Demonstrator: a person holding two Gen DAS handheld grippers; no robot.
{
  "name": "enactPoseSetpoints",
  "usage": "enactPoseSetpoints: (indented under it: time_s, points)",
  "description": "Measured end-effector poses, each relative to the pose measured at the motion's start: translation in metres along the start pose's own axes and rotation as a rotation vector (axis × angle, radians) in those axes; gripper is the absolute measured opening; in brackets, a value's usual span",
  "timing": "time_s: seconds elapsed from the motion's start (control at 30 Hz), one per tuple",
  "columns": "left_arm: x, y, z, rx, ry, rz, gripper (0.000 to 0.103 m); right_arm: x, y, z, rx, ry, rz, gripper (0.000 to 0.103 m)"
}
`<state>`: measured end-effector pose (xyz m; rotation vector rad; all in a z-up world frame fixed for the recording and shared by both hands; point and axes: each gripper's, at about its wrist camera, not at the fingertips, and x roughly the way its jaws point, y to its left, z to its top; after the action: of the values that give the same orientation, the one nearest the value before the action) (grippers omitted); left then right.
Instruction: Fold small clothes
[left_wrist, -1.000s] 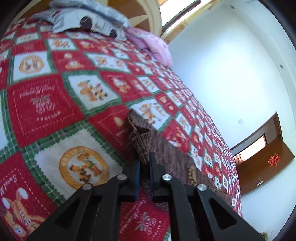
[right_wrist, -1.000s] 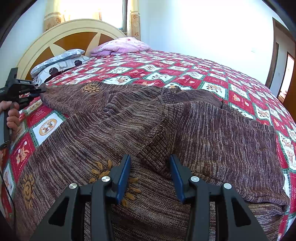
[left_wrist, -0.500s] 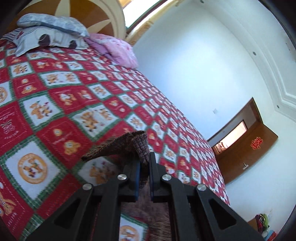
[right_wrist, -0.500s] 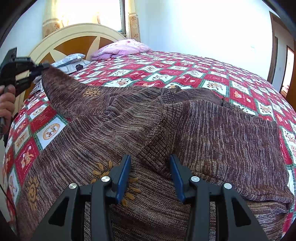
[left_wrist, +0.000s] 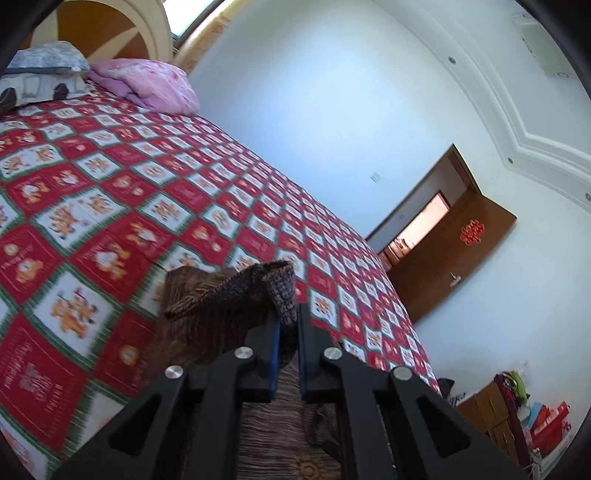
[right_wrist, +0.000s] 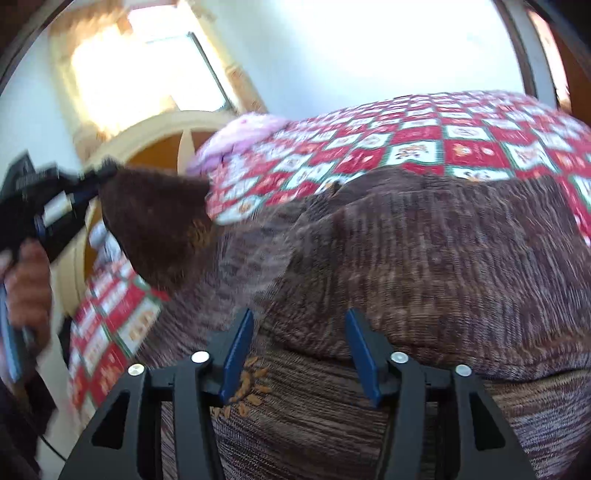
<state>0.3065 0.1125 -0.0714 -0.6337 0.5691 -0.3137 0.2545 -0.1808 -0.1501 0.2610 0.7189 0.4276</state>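
While the brown sweater (right_wrist: 424, 258) lies spread on the red patchwork bedspread (left_wrist: 110, 206), the left gripper (left_wrist: 287, 325) is clamped on its lifted sleeve edge, and the right gripper (right_wrist: 299, 347) is opening, its blue pads clear of the knit beneath.

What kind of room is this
A bedroom, most likely: a bed with a red patchwork quilt, pillows against a curved headboard, and a wooden door.
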Motion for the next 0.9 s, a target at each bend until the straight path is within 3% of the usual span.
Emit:
enactPoseSetpoints:
  time_s: [0.2,0.4,0.5,0.57,0.67,0.7,0.73,0.77,0.8,0.83,0.9]
  points:
    - [0.039,-0.035,-0.035,0.076,0.070,-0.006,0.008,-0.020,-0.026,0.000,0.168,-0.110,0.048,0.062]
    - [0.072,-0.057,-0.080,0.138,0.138,0.007,0.009,-0.023,-0.040,0.002,0.258,-0.128,0.074,0.063]
    - [0.089,-0.062,-0.112,0.215,0.259,0.055,0.012,-0.023,-0.042,0.003,0.265,-0.127,0.080,0.063]
    - [0.092,-0.061,-0.130,0.265,0.338,0.072,0.015,-0.023,-0.041,0.002,0.265,-0.124,0.082,0.064]
    - [0.069,-0.059,-0.140,0.384,0.331,0.081,0.021,-0.023,-0.042,0.002,0.263,-0.119,0.083,0.064]
    - [0.060,-0.058,-0.138,0.407,0.312,0.079,0.029,-0.022,-0.041,0.002,0.261,-0.118,0.085,0.064]
    - [0.052,-0.056,-0.135,0.428,0.283,0.090,0.043,-0.021,-0.041,0.002,0.258,-0.114,0.089,0.065]
    - [0.040,-0.052,-0.125,0.453,0.224,0.124,0.052,-0.020,-0.041,0.002,0.255,-0.111,0.089,0.066]
    - [0.034,-0.046,-0.116,0.461,0.180,0.153,0.070,-0.019,-0.040,0.002,0.249,-0.109,0.088,0.066]
    - [0.030,-0.039,-0.106,0.464,0.136,0.190,0.081,-0.019,-0.039,0.002,0.243,-0.109,0.084,0.066]
    - [0.032,-0.023,-0.087,0.535,0.041,0.371,0.082,-0.017,-0.037,0.002,0.229,-0.103,0.071,0.066]
